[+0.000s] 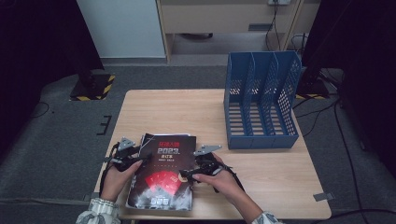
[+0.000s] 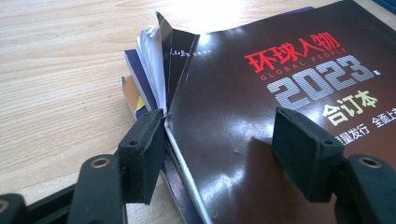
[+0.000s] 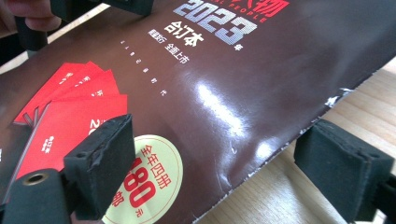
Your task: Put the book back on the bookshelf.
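A dark glossy magazine (image 1: 163,172) with red and white print lies at the table's near left, on top of a few other books (image 2: 133,93). Its cover bows up at the far left corner and shows white pages. My left gripper (image 1: 142,158) is at the magazine's left edge. In the left gripper view its jaws (image 2: 224,140) stand apart: one pad beside the spine, the other over the cover (image 2: 261,107). My right gripper (image 1: 184,175) is at the right edge. Its jaws (image 3: 219,154) are open, one pad over the cover (image 3: 210,93), the other over bare wood.
A blue file rack (image 1: 261,100) with three empty slots stands upright at the back right of the wooden table (image 1: 187,112). The stack lies close to the table's near edge. On the floor beyond the far left corner is a yellow-and-black striped base (image 1: 93,86).
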